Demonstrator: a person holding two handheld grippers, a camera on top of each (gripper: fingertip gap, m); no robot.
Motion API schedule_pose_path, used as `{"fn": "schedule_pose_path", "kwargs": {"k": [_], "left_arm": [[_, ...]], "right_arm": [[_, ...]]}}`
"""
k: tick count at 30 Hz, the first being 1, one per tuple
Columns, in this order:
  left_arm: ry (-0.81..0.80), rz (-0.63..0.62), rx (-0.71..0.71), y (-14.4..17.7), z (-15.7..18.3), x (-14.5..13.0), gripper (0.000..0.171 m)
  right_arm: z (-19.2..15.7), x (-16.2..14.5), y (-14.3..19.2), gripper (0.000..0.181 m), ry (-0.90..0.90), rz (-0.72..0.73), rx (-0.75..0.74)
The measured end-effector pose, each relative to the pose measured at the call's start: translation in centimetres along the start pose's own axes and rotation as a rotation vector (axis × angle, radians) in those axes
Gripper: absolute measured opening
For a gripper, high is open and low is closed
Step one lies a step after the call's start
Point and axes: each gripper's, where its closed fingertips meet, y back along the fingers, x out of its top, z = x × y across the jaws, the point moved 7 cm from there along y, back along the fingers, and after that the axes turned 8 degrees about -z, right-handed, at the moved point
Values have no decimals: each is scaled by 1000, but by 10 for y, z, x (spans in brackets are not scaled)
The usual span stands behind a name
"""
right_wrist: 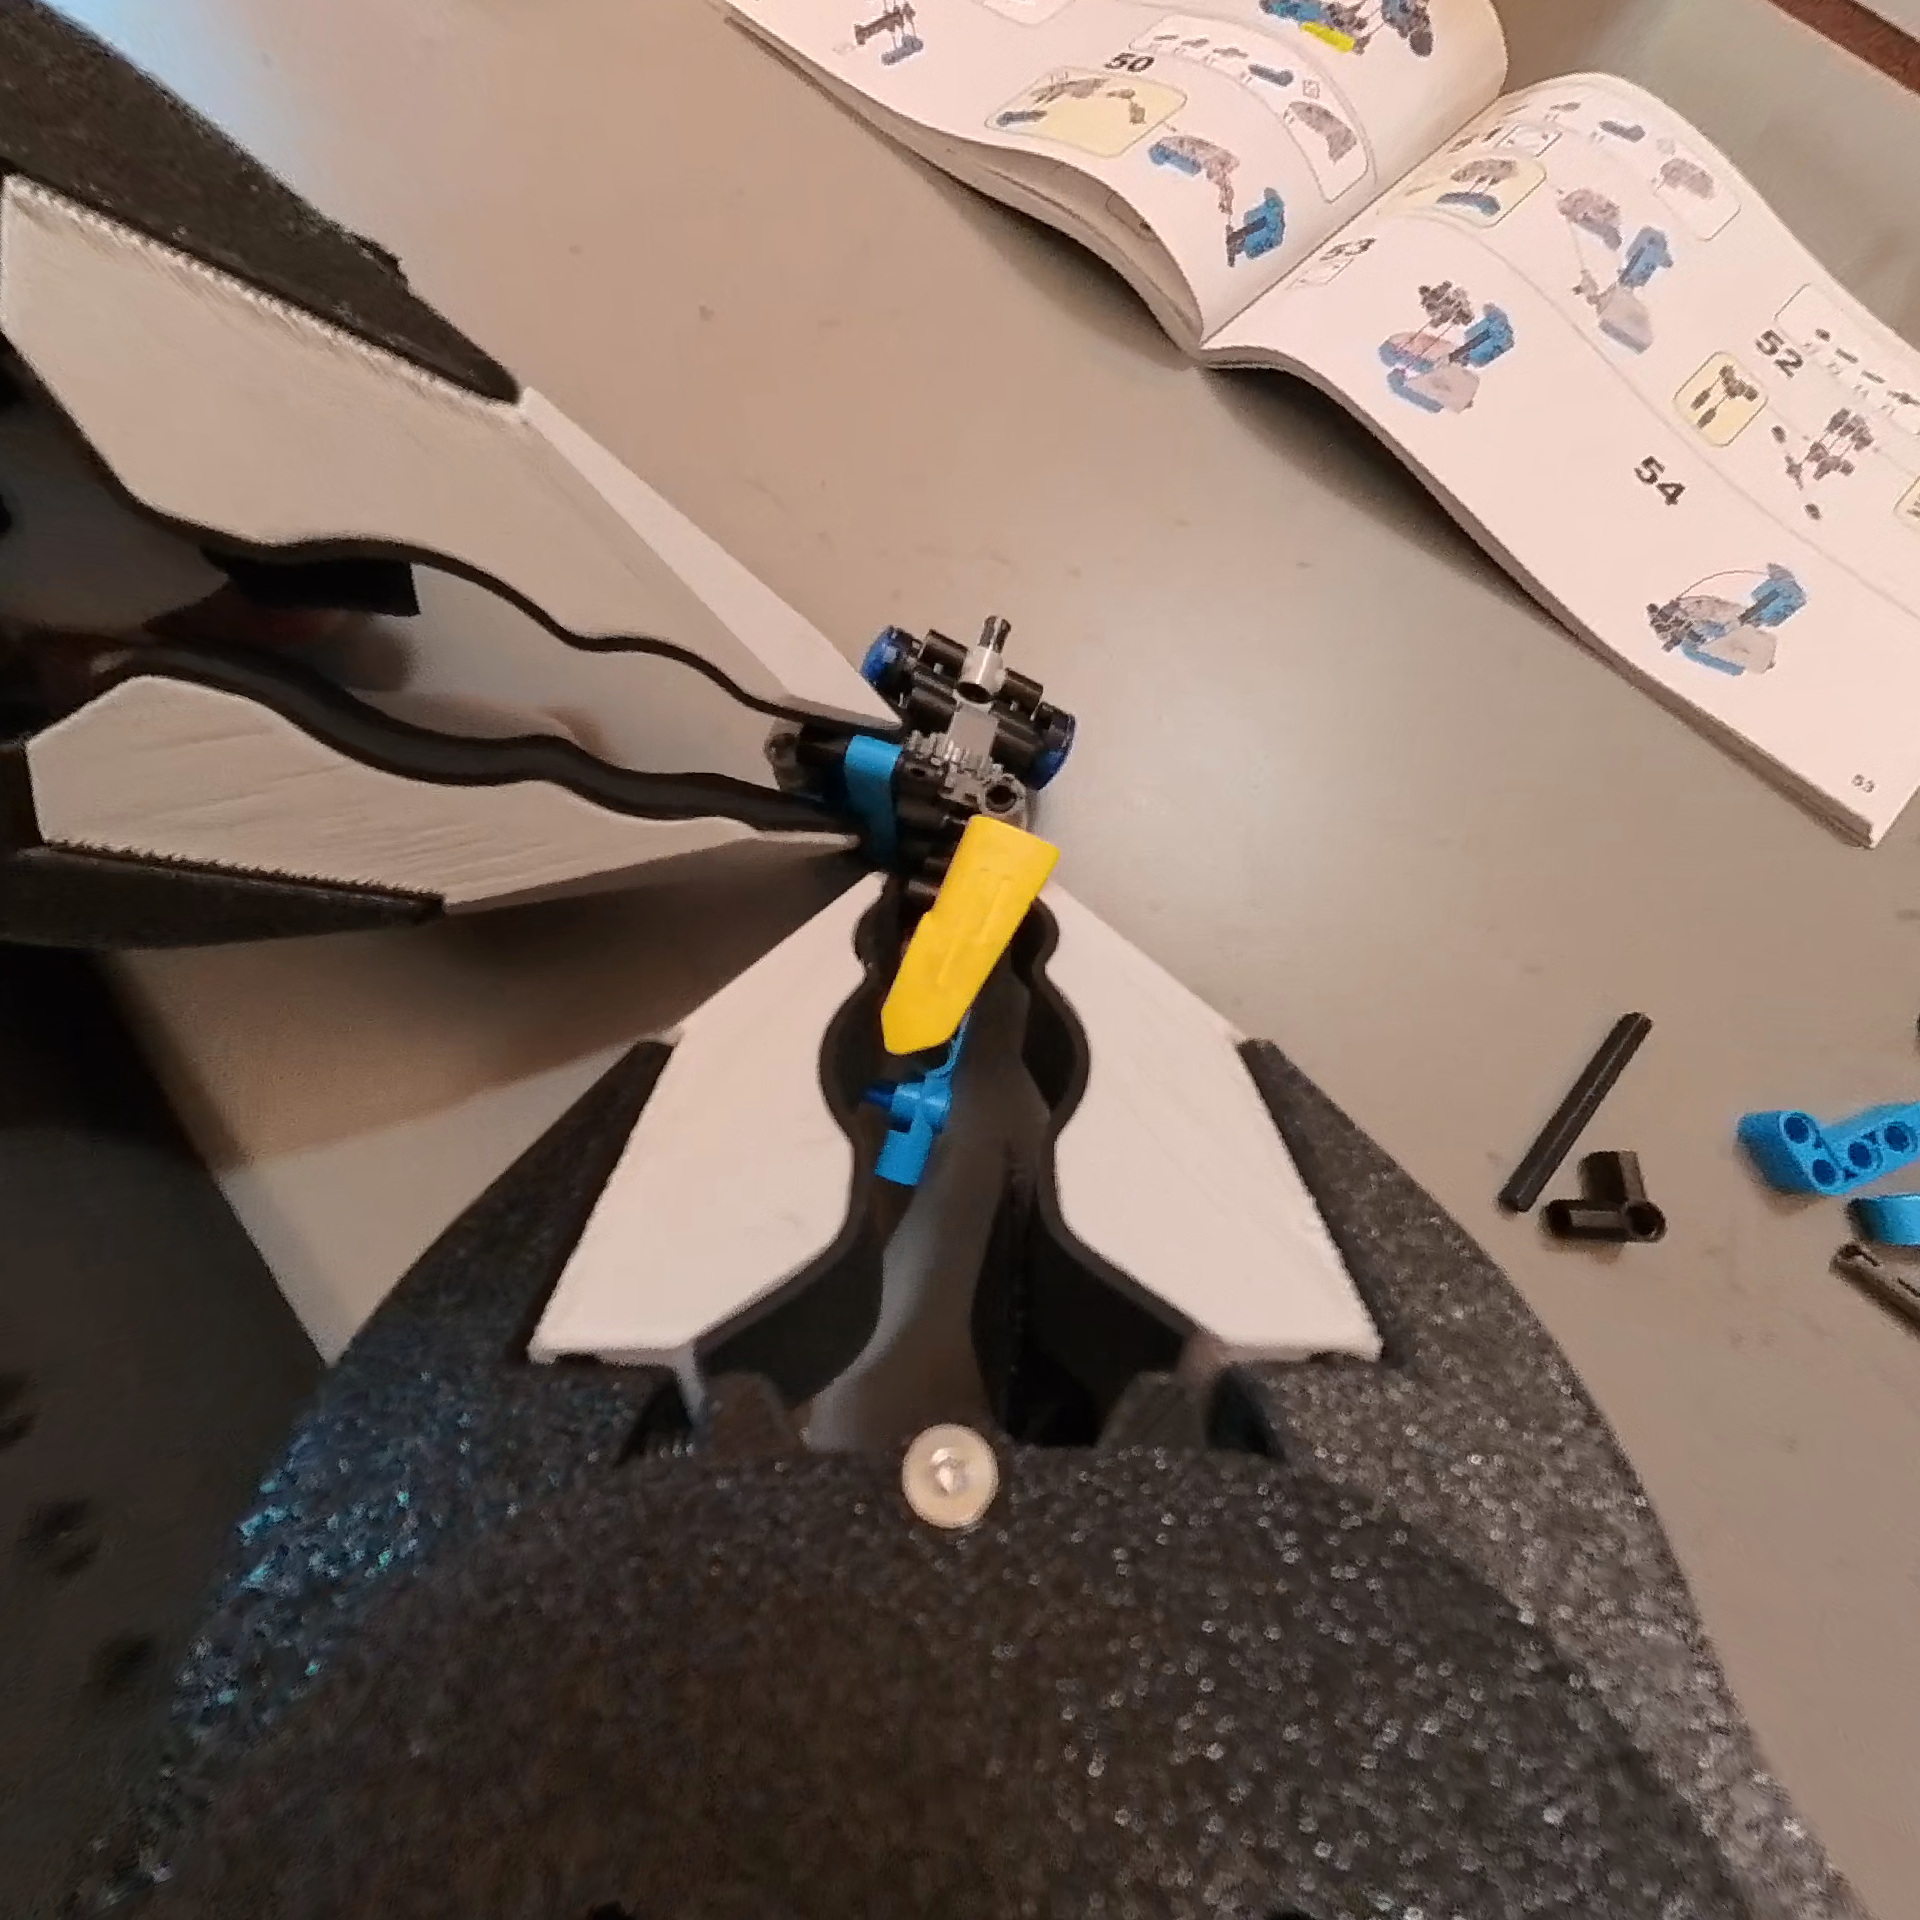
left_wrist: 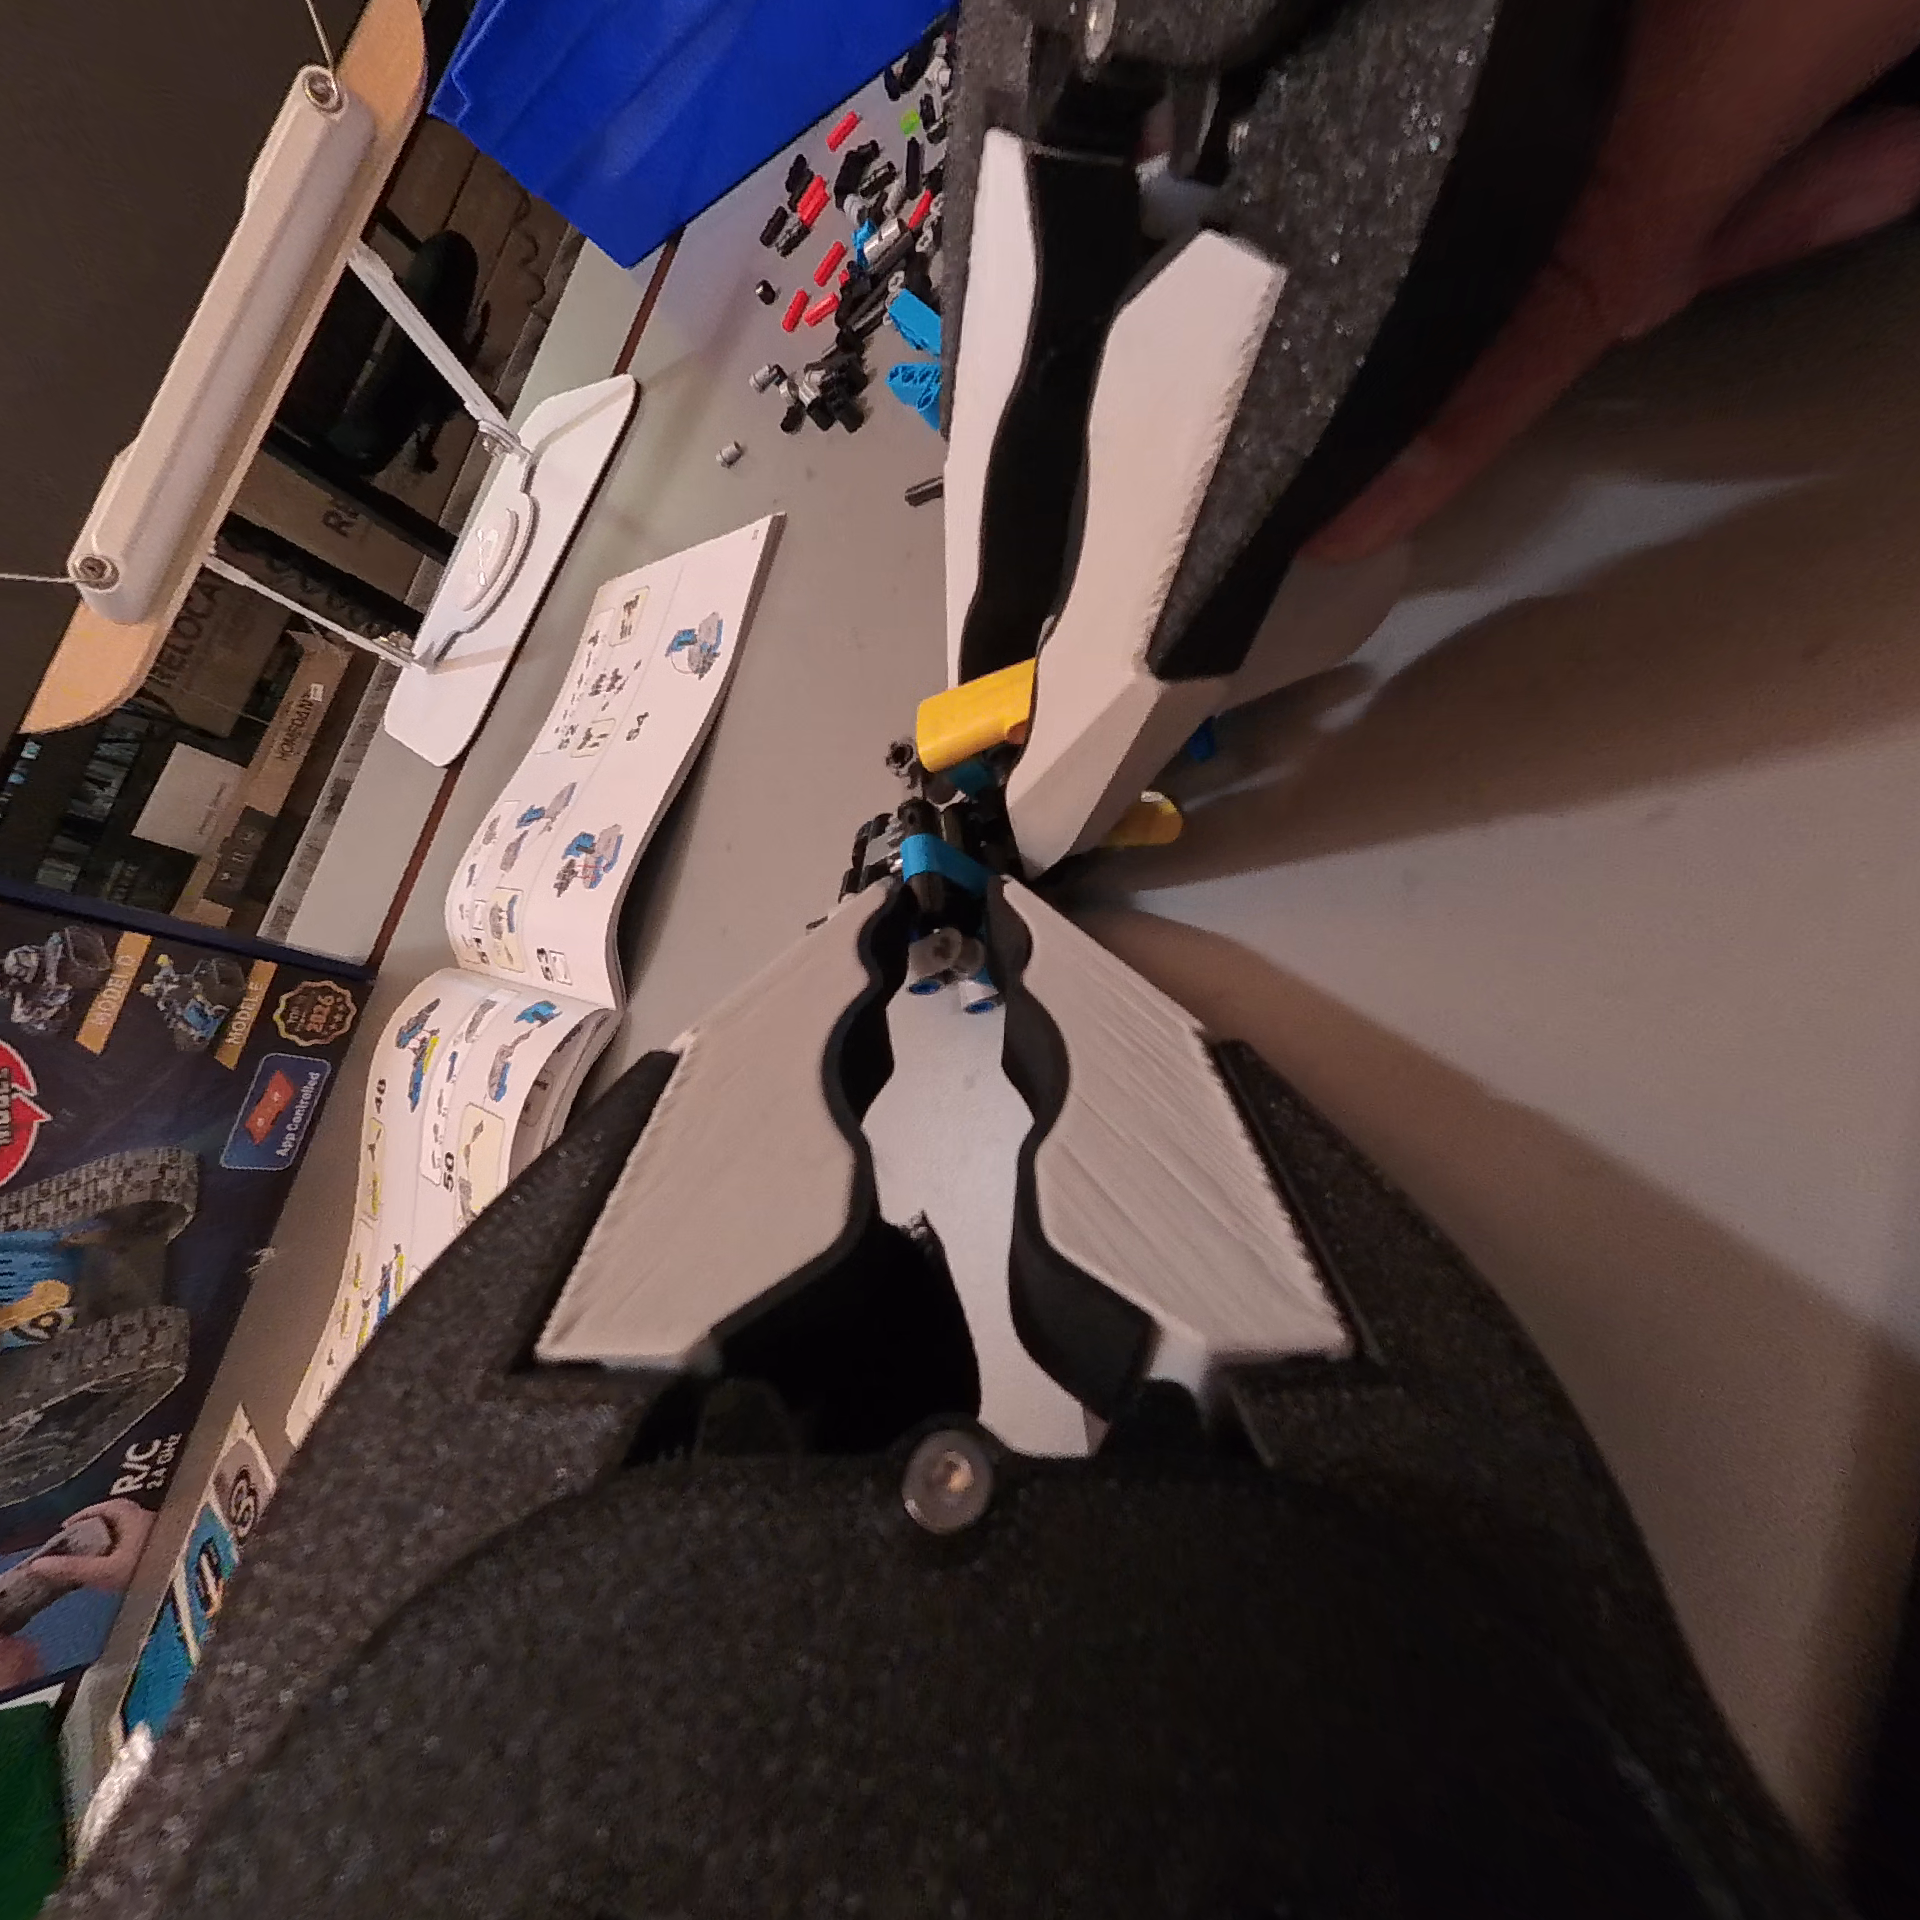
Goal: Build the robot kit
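Note:
A small brick assembly (left_wrist: pixel 920 857) of black, blue and grey pieces with a yellow panel (left_wrist: pixel 971 712) is held just above the grey table (left_wrist: pixel 810 644). My left gripper (left_wrist: pixel 940 894) is shut on its blue and black end. My right gripper (left_wrist: pixel 1018 769) comes in from above in the left wrist view and grips the other end. In the right wrist view, my right gripper (right_wrist: pixel 961 904) is shut on the assembly (right_wrist: pixel 966 727) by the yellow panel (right_wrist: pixel 971 925). My left gripper (right_wrist: pixel 862 784) reaches in from the left, and the two sets of fingertips nearly touch.
An open instruction booklet (left_wrist: pixel 582 831) (right_wrist: pixel 1507 312) lies beside the grippers. Beyond it are a pile of loose pieces (left_wrist: pixel 842 281), a blue bin (left_wrist: pixel 644 104), a white desk lamp (left_wrist: pixel 218 343) and the kit box (left_wrist: pixel 135 1195). A black axle (right_wrist: pixel 1574 1112), a black connector (right_wrist: pixel 1605 1195) and blue beams (right_wrist: pixel 1829 1148) lie at right. My right tips are roughly 11 centimetres from the black axle (right_wrist: pixel 1574 1112).

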Motion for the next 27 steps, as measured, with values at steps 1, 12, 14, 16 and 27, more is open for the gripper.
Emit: {"fn": "schedule_pose_path", "kwargs": {"k": [1,12,14,16,27], "left_arm": [[8,2,-6,0,0,0,13],[80,31,-38,-1,-6,3,11],[87,40,-45,-1,-6,1,11],[107,40,-46,-1,-7,0,12],[185,53,-51,12,-7,-4,36]], "right_arm": [[-1,0,0,20,16,-2,-6],[-5,0,-3,22,-34,0,98],[-7,0,-3,22,-5,5,66],[-6,1,-4,23,-7,10,74],[-7,-1,-5,24,3,-3,84]]}}
